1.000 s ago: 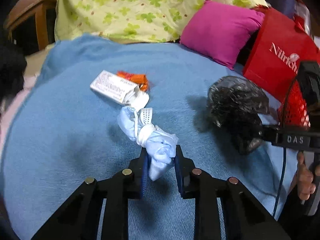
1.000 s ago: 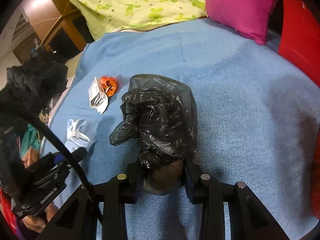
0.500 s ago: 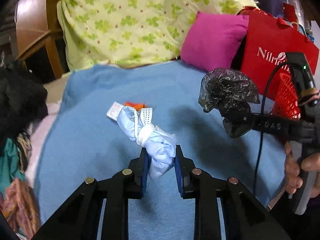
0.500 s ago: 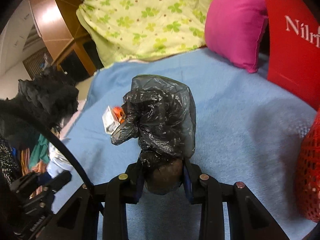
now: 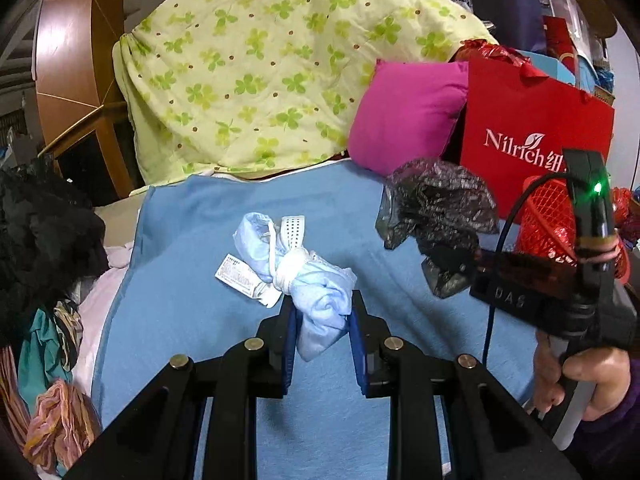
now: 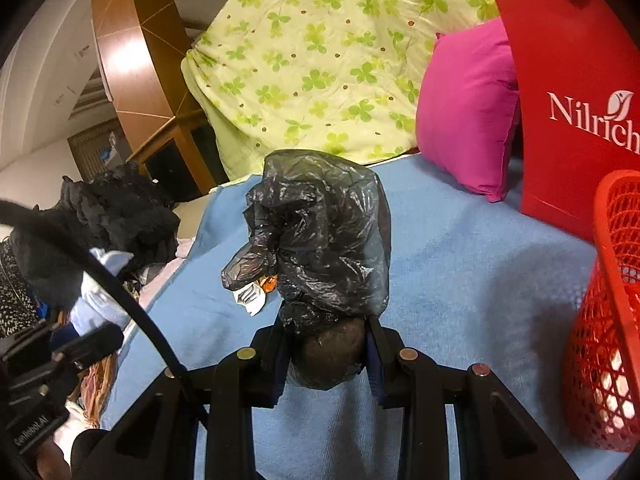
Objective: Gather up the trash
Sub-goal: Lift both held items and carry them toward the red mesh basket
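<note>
Left wrist view:
Left gripper (image 5: 323,322): clamped on the knotted blue bundle (image 5: 316,292), held above the blue blanket (image 5: 192,240).
White carton (image 5: 244,278): lying on the blanket, at 10 o'clock of the bundle.

Right wrist view:
Right gripper (image 6: 326,350): clamped on the black plastic bag (image 6: 324,240).
Red mesh basket (image 6: 604,320): seen at 3 o'clock.

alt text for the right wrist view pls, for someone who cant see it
The right gripper is shut on a crumpled black plastic bag, held above a blue blanket. A red mesh basket sits at right; a pink pillow lies behind.
</note>
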Available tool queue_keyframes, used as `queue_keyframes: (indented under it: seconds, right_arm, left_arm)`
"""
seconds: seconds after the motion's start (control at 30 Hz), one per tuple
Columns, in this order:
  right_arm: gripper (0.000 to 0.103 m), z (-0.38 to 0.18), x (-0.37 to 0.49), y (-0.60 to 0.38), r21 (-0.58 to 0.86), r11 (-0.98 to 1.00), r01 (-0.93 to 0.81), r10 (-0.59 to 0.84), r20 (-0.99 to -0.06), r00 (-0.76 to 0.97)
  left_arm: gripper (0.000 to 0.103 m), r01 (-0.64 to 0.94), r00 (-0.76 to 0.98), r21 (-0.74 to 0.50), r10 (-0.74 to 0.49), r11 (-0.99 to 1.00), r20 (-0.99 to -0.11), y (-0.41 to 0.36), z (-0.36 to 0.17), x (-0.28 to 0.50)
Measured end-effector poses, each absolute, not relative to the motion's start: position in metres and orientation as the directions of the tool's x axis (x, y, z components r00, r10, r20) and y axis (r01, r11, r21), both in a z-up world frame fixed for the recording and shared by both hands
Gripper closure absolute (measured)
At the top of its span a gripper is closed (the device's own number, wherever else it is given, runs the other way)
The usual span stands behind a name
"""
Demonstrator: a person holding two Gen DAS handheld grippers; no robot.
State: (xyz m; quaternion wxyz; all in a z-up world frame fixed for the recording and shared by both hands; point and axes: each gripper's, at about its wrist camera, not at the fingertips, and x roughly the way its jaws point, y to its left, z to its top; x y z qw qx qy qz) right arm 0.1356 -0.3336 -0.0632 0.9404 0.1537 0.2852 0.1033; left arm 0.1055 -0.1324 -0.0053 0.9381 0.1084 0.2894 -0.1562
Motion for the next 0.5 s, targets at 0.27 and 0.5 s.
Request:
queue_keyframes:
  seconds: [0.27,0.5]
  right_arm:
    - [0.069,-0.058,0.105,-0.332,0.312,0.944,-0.102,0.25,-0.482,0.84]
    - [0.069,-0.039,0.076,-0.342,0.323,0.943,-0.082,0.232,-0.458,0.858]
  left_arm:
    - [0.077,0.366,0.791,0.116,-0.243,0.923,-0.562,-0.135,0.007,0.094]
    - [0.077,0.388,0.795,0.117,-0.268,0.914,-0.543,-0.141,0.018,0.084]
